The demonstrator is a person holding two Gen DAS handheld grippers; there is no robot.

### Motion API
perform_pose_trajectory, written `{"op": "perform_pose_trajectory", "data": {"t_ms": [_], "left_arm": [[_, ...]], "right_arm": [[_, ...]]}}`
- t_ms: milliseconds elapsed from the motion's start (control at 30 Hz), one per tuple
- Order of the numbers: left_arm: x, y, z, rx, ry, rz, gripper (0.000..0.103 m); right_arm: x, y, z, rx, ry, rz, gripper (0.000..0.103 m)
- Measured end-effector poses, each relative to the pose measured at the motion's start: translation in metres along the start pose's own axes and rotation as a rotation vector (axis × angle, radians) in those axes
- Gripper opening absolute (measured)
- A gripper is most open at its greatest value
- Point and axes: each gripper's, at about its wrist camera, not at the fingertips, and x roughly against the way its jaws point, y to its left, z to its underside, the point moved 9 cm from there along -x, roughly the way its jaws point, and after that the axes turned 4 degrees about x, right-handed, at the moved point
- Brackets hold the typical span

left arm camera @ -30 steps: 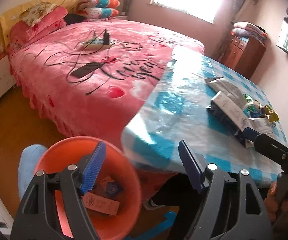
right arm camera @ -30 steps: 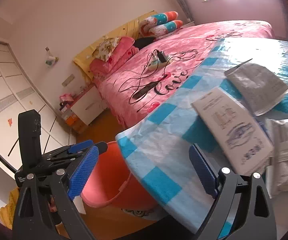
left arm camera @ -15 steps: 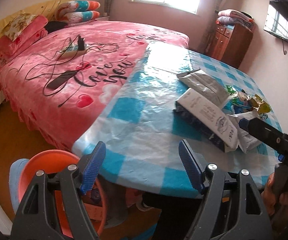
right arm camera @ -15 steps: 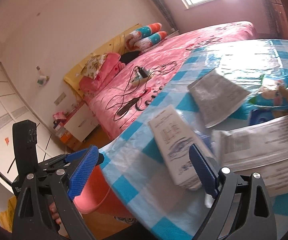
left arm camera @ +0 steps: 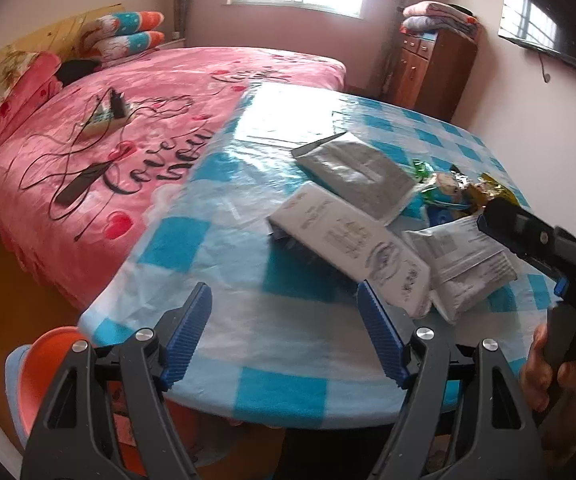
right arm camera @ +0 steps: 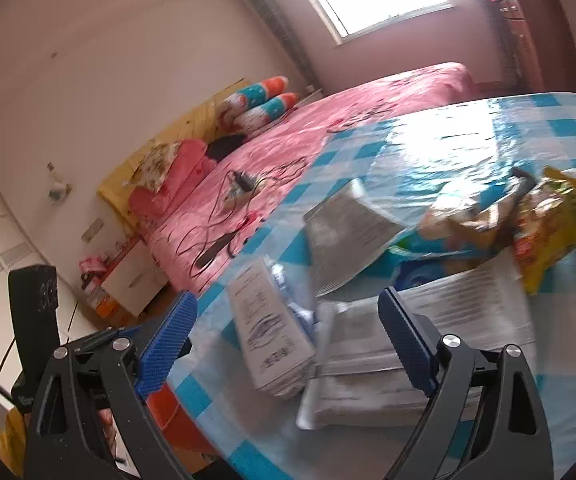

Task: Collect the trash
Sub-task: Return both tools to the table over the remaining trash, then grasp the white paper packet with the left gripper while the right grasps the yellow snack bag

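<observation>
Several pieces left: you have a pile of trash on the desk [left arm camera: 216,256], and none of it is in a claw yet.
Trash location: white printed box [left arm camera: 351,240] lies nearest the desk's front edge, grey foil pouch [left arm camera: 355,172] behind it, white paper packet [left arm camera: 467,264] beside it, and colourful snack wrappers [left arm camera: 447,190] further back.
Bin: orange bucket [left arm camera: 44,364] stands on the floor below the desk's near corner; some scraps already show inside it, so part of the job looks done.
Left claw [left arm camera: 284,332]: your jaws stand wide apart and hold nothing, hovering over bare cloth short of the box.
Right claw [right arm camera: 288,340]: also spread wide and empty, with the box and packet framed between its pads but not touched.
Judged stage: you are reaching in for the next item, with most of the pile waiting.
Hidden: the bucket's contents are mostly cut off by the desk edge and the left claw.
Hard to read: the right wrist view is blurred, so wrapper count and print are unclear.
</observation>
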Motion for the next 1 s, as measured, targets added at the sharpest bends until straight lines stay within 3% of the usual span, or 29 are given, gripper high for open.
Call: {"op": "perform_pose_trajectory", "data": {"t_ms": [467, 733, 1000], "left_arm": [[-0.023, -0.065, -0.029, -0.024, 0.05, 0.044, 0.076], [-0.055, -0.081, -0.059, 0.134, 0.105, 0.079, 0.076], [-0.094, -0.078, -0.084, 0.312, 0.155, 0.091, 0.076]], "right_arm": [[0.053, -0.111, -0.025, -0.222, -0.112, 0.138, 0.091], [0.08, -0.172, -0.032, -0.328, -0.162, 0.191, 0.091], [0.069, -0.171, -0.029, -0.314, -0.115, 0.17, 0.08]]}}
